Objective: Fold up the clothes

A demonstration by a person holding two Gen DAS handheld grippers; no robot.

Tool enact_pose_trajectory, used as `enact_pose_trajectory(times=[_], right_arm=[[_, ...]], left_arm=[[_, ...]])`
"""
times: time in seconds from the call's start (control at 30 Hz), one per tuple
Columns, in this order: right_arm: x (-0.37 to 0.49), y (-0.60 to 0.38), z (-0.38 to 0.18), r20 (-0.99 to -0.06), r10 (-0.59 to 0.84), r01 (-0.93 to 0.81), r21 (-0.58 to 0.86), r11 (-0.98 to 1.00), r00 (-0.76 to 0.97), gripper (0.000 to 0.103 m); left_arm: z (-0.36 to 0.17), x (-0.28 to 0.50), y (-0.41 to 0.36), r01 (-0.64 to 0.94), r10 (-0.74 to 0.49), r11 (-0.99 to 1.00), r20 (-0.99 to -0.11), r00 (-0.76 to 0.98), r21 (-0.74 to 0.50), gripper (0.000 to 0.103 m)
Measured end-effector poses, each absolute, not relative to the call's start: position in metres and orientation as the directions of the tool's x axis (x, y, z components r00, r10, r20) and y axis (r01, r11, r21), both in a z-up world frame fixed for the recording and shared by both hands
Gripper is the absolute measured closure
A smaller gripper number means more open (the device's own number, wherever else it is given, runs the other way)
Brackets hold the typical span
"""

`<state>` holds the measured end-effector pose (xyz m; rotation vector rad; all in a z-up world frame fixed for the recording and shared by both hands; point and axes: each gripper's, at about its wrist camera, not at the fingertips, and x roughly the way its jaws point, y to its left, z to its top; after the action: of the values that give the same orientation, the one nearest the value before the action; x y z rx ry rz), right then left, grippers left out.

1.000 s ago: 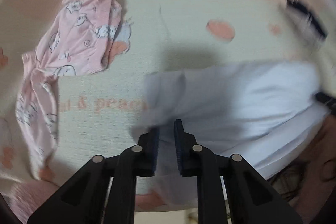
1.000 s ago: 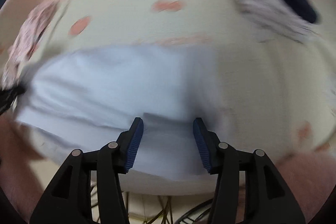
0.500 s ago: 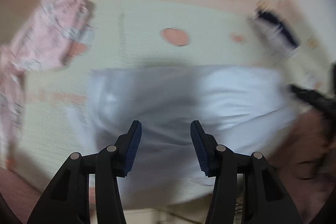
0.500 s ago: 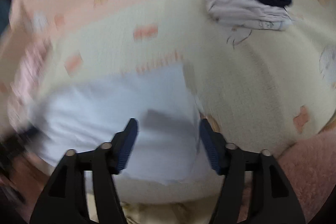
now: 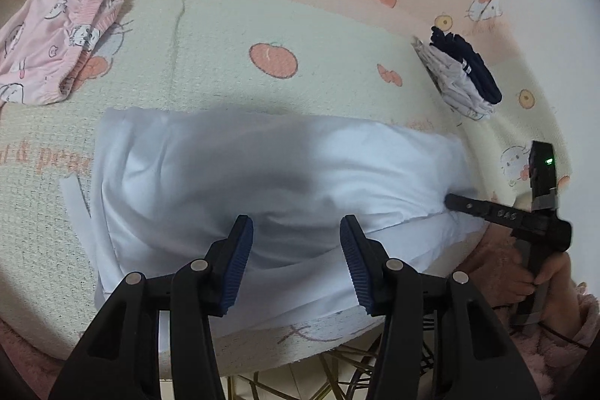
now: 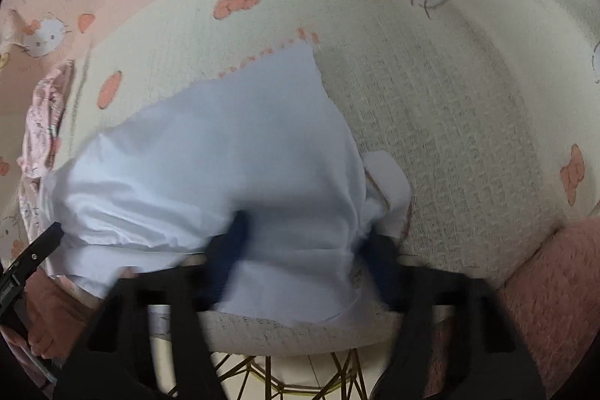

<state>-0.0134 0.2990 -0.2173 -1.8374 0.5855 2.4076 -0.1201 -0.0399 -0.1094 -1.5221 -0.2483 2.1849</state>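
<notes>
Left claw (image 5: 296, 261) newly apart (right claw (image 6: 303, 261) too) over white garment (image 5: 262, 182).

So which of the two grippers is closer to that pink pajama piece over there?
The left one. The left gripper hovers over the white garment, with the pink pajama piece up to its left. The right gripper is at the garment's opposite, right end.

The right gripper (image 6: 300, 272) is motion-blurred, its fingers (image 6: 225, 261) smeared. The pink garment (image 5: 56, 36) is cut off at the frame's left edge.
</notes>
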Motion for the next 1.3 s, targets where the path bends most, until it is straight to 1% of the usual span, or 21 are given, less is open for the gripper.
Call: enact_pose_trajectory(times=[0.07, 0.13, 0.2, 0.3, 0.37, 0.43, 0.53, 0.6, 0.7, 0.8, 0.83, 0.87, 0.9, 0.93, 1.0, 1.1, 1.17, 1.23, 1.27, 1.3], right_arm=[[-0.009, 0.300, -0.210, -0.920, -0.224, -0.265, 0.315, -0.911, -0.321, 0.085], [-0.005, 0.293, -0.188, -0.887, -0.244, -0.212, 0.345, -0.914, -0.392, 0.086], [-0.005, 0.267, -0.157, -0.853, -0.254, -0.099, 0.332, -0.938, -0.456, 0.087], [-0.014, 0.219, -0.130, -0.818, -0.330, 0.065, 0.341, -0.938, -0.471, 0.087], [-0.026, 0.195, -0.136, -0.819, -0.369, 0.127, 0.350, -0.928, -0.438, 0.087], [-0.036, 0.175, -0.152, -0.827, -0.403, 0.169, 0.366, -0.915, -0.392, 0.086], [-0.050, 0.151, -0.190, -0.847, -0.407, 0.191, 0.362, -0.913, -0.342, 0.082], [-0.048, 0.142, -0.194, -0.845, -0.408, 0.214, 0.352, -0.911, -0.346, 0.078], [-0.044, 0.146, -0.189, -0.829, -0.437, 0.231, 0.375, -0.898, -0.349, 0.072], [-0.038, 0.154, -0.189, -0.810, -0.473, 0.220, 0.420, -0.880, -0.346, 0.071], [-0.037, 0.153, -0.188, -0.806, -0.481, 0.218, 0.430, -0.876, -0.344, 0.071], [-0.038, 0.152, -0.188, -0.805, -0.486, 0.219, 0.435, -0.873, -0.341, 0.069], [-0.039, 0.151, -0.188, -0.804, -0.490, 0.221, 0.438, -0.871, -0.338, 0.065], [-0.037, 0.151, -0.183, -0.813, -0.479, 0.220, 0.427, -0.877, -0.331, 0.064], [-0.033, 0.153, -0.173, -0.836, -0.445, 0.218, 0.392, -0.894, -0.321, 0.062], [-0.021, 0.171, -0.154, -0.832, -0.388, 0.179, 0.345, -0.921, -0.396, 0.059], [-0.021, 0.190, -0.155, -0.826, -0.354, 0.096, 0.349, -0.932, -0.438, 0.058], [-0.029, 0.208, -0.167, -0.841, -0.291, -0.026, 0.339, -0.940, -0.456, 0.059], [-0.034, 0.214, -0.178, -0.855, -0.279, -0.064, 0.338, -0.939, -0.437, 0.058], [-0.039, 0.218, -0.191, -0.871, -0.274, -0.093, 0.339, -0.936, -0.408, 0.058]], left_arm=[[-0.110, -0.120, -0.040, -0.264, 0.463, -0.879, -0.842, -0.277, -0.397, 0.052], [-0.108, -0.120, -0.042, -0.258, 0.470, -0.876, -0.837, -0.279, -0.406, 0.052], [-0.107, -0.122, -0.045, -0.247, 0.498, -0.863, -0.822, -0.277, -0.440, 0.052], [-0.109, -0.126, -0.051, -0.212, 0.595, -0.803, -0.763, -0.253, -0.556, 0.052], [-0.108, -0.129, -0.053, -0.189, 0.651, -0.759, -0.717, -0.249, -0.623, 0.052], [-0.107, -0.132, -0.052, -0.182, 0.684, -0.728, -0.687, -0.246, -0.661, 0.052], [-0.105, -0.136, -0.049, -0.181, 0.734, -0.677, -0.636, -0.238, -0.714, 0.051], [-0.106, -0.141, -0.041, -0.181, 0.754, -0.655, -0.623, -0.207, -0.733, 0.048], [-0.111, -0.149, -0.021, -0.183, 0.760, -0.649, -0.626, -0.171, -0.738, 0.046], [-0.111, -0.152, 0.002, -0.211, 0.749, -0.662, -0.644, -0.155, -0.720, 0.046], [-0.111, -0.152, 0.011, -0.224, 0.739, -0.672, -0.656, -0.152, -0.706, 0.047], [-0.110, -0.152, 0.018, -0.242, 0.726, -0.685, -0.669, -0.158, -0.687, 0.052], [-0.109, -0.150, 0.024, -0.257, 0.702, -0.710, -0.692, -0.171, -0.656, 0.081], [-0.108, -0.148, 0.031, -0.267, 0.669, -0.739, -0.721, -0.182, -0.618, 0.086], [-0.105, -0.144, 0.036, -0.267, 0.621, -0.780, -0.754, -0.214, -0.566, 0.088], [-0.108, -0.141, 0.026, -0.235, 0.608, -0.792, -0.763, -0.220, -0.563, 0.089], [-0.114, -0.140, 0.014, -0.197, 0.626, -0.779, -0.751, -0.209, -0.595, 0.089], [-0.120, -0.140, 0.005, -0.157, 0.658, -0.753, -0.725, -0.204, -0.639, 0.088], [-0.123, -0.140, 0.001, -0.140, 0.679, -0.734, -0.706, -0.204, -0.665, 0.087], [-0.124, -0.140, 0.001, -0.134, 0.697, -0.716, -0.691, -0.194, -0.685, 0.083]])
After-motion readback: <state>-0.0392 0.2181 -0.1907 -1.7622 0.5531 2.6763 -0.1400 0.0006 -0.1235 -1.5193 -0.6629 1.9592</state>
